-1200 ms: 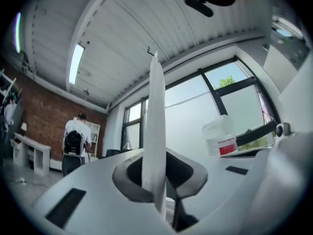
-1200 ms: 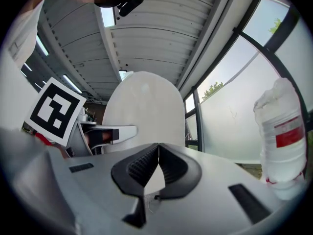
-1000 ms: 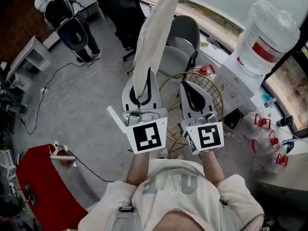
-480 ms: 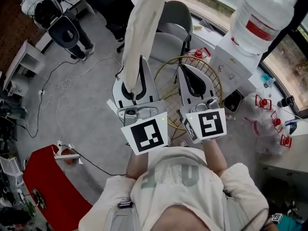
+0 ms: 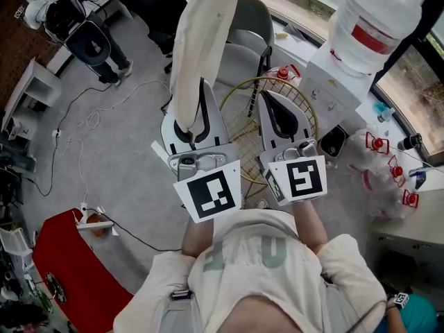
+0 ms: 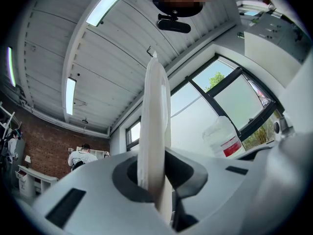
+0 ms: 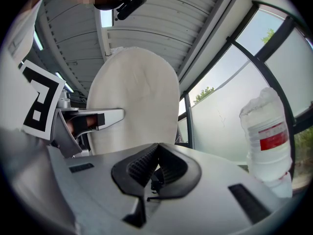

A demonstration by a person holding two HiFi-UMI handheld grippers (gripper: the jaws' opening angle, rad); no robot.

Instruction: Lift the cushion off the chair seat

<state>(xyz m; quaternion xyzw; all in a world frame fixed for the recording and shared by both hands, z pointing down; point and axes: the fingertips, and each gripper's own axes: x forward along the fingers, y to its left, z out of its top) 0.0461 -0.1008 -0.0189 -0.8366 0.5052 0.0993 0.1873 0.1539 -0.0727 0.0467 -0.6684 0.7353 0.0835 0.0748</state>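
Cushion (image 5: 202, 40): aloft, upright, edge-on above left gripper (image 5: 189, 125).
Left jaws: clamped on its lower edge.
Right gripper (image 5: 277, 120): jaws closed, empty.
Handling: I judge it light, soft, floppy; edge pinch suffices.

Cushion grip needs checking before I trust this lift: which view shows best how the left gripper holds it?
The left gripper view: the cushion stands edge-on, pinched between the left gripper's shut jaws. The head view shows it sticking up from that gripper. The right gripper view shows only its broad face.
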